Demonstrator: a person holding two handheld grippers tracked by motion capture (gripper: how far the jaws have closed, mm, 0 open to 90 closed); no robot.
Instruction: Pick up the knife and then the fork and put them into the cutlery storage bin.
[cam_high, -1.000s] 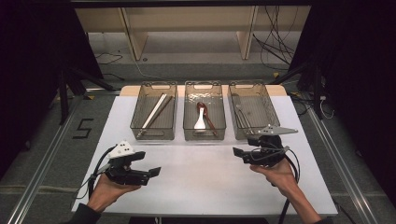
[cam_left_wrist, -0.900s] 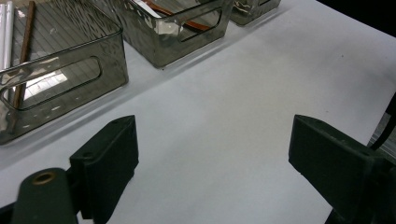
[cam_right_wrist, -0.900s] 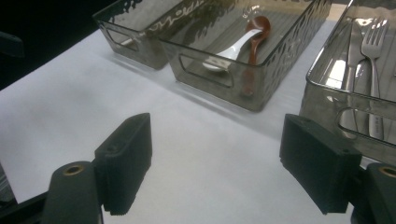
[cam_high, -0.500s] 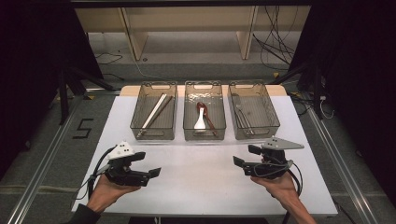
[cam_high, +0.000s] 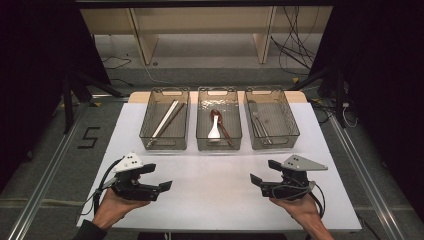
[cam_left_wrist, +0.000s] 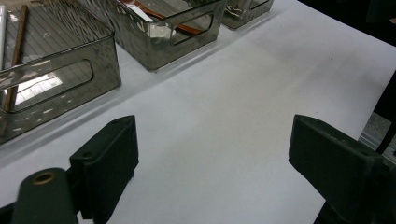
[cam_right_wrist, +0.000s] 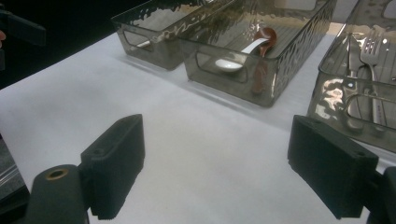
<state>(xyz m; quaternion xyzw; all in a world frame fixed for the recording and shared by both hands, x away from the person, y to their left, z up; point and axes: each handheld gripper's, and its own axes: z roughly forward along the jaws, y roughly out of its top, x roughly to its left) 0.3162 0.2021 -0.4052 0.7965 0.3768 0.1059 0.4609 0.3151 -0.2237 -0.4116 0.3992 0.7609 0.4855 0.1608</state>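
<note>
Three smoky clear bins stand in a row at the back of the white table (cam_high: 215, 190). The left bin (cam_high: 162, 143) holds a white and a brown chopstick (cam_high: 166, 119). In the middle bin (cam_high: 218, 145) lie a white spoon (cam_high: 214, 129) and a brown spoon (cam_right_wrist: 266, 35). The right bin (cam_high: 275, 143) holds a metal fork (cam_right_wrist: 373, 60) and other cutlery. My left gripper (cam_high: 159, 176) hovers open at the front left, nothing between its jaws (cam_left_wrist: 212, 135). My right gripper (cam_high: 263, 171) stands open at the front right, also holding nothing (cam_right_wrist: 217, 135).
The table's front edge runs just below both hands. A metal rail (cam_high: 45, 185) lines the floor on the left, beside a floor mark "5" (cam_high: 89, 137). Cables (cam_high: 295, 45) and wooden legs (cam_high: 142, 40) lie beyond the table.
My right gripper has drawn back from the right bin toward the front edge of the table. The left gripper has stayed in place.
</note>
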